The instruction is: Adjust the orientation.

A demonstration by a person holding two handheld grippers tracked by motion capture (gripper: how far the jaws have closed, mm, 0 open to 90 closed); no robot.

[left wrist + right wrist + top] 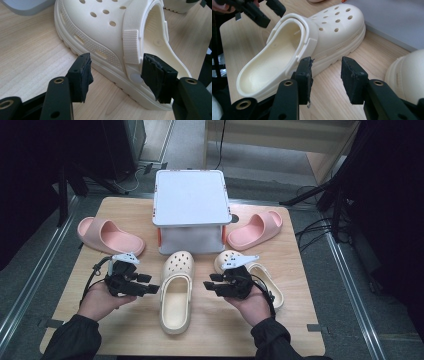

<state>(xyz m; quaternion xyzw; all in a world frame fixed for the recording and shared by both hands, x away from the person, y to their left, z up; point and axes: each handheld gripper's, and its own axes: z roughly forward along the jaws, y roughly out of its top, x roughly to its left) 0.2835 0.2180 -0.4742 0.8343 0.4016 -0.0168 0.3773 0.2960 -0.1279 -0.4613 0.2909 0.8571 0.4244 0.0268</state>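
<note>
Two grippers stood on either side of the middle cream clog [176, 290], which lay on the wooden table [125, 320] just in front of the white box [190, 210], its toe toward the box. The left gripper [150, 287] was at the clog's left side with its jaws apart; in the left gripper view the pads stood on both sides of the strap rivet without pressing on it, so nothing was held. The right gripper [210, 286] was at the clog's right side, jaws also apart, with only bare table between the pads.

The white box was closed by its flat lid, so I could not see what was inside. The hollow of the middle clog held nothing.

A second cream clog [250, 275] lay to the right of the middle one, and the right hand [252, 305] covered much of it. One pink slide [107, 236] lay to the left of the box and another pink slide [255, 229] to the right.
</note>
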